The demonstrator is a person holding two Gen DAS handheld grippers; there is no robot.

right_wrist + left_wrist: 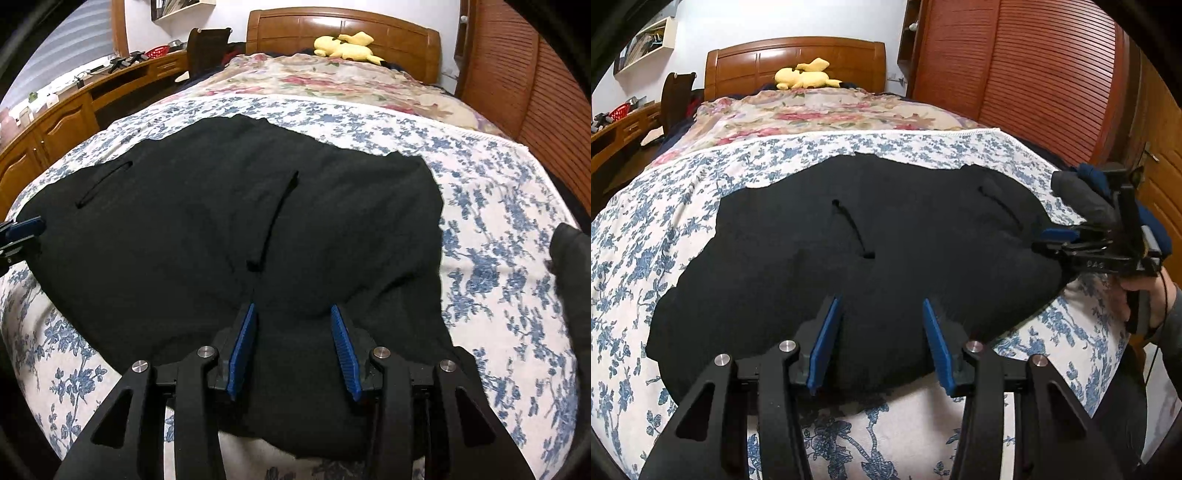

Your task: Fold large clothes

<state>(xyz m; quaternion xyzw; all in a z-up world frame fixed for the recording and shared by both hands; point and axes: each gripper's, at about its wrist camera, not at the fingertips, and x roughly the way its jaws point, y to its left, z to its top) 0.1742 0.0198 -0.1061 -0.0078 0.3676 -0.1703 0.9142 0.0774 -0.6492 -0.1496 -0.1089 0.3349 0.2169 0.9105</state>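
Observation:
A large black garment [849, 236] with two pocket slits lies spread flat on the blue-flowered bedspread [665, 236]; it also shows in the right wrist view [240, 221]. My left gripper [881, 306] is open, its blue pads over the garment's near edge, holding nothing. My right gripper [293, 314] is open over the garment's near edge further right, also empty. The right gripper [1056, 238] shows in the left wrist view at the garment's right side. The left gripper's blue fingertip [26, 227] shows at the left edge of the right wrist view.
A pink-flowered quilt [325, 79] covers the bed's far half, with a yellow plush toy [345, 46] by the wooden headboard [343, 24]. A wooden desk [66, 110] runs along the left, a louvred wardrobe [1015, 62] on the right. A dark cloth [572, 258] lies at the bed's right edge.

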